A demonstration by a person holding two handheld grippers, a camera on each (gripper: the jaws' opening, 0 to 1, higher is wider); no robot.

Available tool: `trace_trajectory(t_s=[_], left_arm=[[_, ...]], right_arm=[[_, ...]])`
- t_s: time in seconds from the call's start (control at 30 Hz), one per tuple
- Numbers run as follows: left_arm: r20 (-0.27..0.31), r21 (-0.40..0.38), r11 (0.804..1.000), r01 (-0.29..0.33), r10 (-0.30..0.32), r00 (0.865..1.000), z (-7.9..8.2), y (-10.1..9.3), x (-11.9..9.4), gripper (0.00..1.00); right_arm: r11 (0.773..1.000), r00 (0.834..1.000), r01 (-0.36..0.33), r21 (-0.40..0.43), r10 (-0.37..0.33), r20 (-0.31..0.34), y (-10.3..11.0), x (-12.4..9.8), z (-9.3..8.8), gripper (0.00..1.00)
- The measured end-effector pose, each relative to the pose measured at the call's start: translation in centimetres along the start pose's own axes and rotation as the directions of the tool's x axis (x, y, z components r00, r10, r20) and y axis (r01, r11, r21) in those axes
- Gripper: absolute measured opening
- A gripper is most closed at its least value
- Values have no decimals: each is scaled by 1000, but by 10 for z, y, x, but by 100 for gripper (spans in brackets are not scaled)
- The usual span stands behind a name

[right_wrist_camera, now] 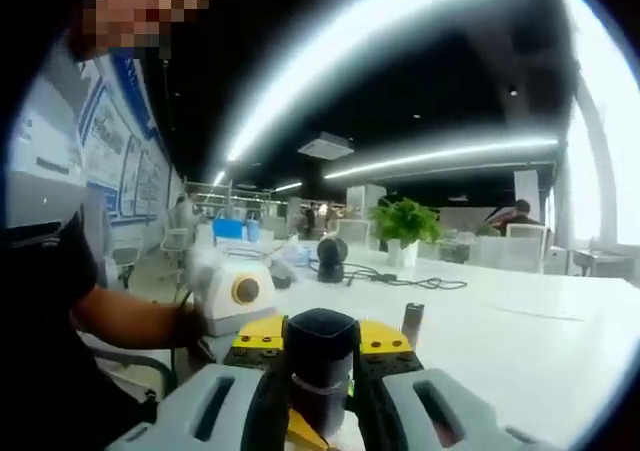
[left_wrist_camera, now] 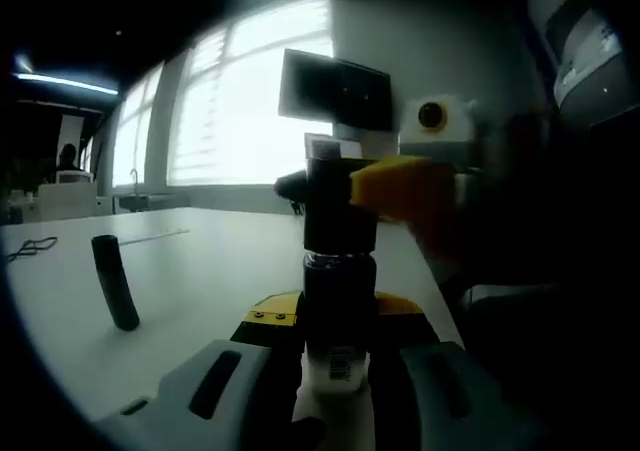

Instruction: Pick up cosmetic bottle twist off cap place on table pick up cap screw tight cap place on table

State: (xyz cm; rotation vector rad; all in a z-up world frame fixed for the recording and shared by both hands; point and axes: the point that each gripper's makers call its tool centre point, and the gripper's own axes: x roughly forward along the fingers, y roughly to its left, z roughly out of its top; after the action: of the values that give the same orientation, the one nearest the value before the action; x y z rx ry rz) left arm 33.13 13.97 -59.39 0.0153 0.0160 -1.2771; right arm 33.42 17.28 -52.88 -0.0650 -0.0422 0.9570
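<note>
The white table (left_wrist_camera: 200, 271) is stretching wide and mostly bare toward the windows, so there is plenty of room for setting things down. The cosmetic bottle (left_wrist_camera: 338, 291) is standing upright above it, the left gripper (left_wrist_camera: 335, 371) clamping its lower body while the right gripper (right_wrist_camera: 318, 396) is gripping the black cap (right_wrist_camera: 320, 356) from the other side. A crooked twist could be tipping the bottle or letting the cap slip. Off to one side, a dark tube (left_wrist_camera: 115, 281) is leaning on the table.

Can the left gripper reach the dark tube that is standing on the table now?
Probably not at once: the left gripper is shut on the cosmetic bottle. The dark tube leans alone on the white table, with nothing in between.
</note>
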Motion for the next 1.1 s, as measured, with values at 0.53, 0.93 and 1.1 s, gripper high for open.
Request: trace_trajectory(t_s=[0.53, 0.93, 1.1], left_arm=[[-1, -3, 1000, 2, -2, 1000, 0, -4, 0, 14], [0, -5, 1000, 2, -2, 1000, 0, -4, 0, 14], [0, -5, 1000, 3, -3, 1000, 0, -5, 0, 14]], right_arm=[[949, 950, -312, 40, 311, 33, 6, 3, -2, 17], [884, 884, -467, 17, 467, 23, 10, 4, -2, 17], [866, 866, -500, 8, 500, 17, 12, 4, -3, 17]])
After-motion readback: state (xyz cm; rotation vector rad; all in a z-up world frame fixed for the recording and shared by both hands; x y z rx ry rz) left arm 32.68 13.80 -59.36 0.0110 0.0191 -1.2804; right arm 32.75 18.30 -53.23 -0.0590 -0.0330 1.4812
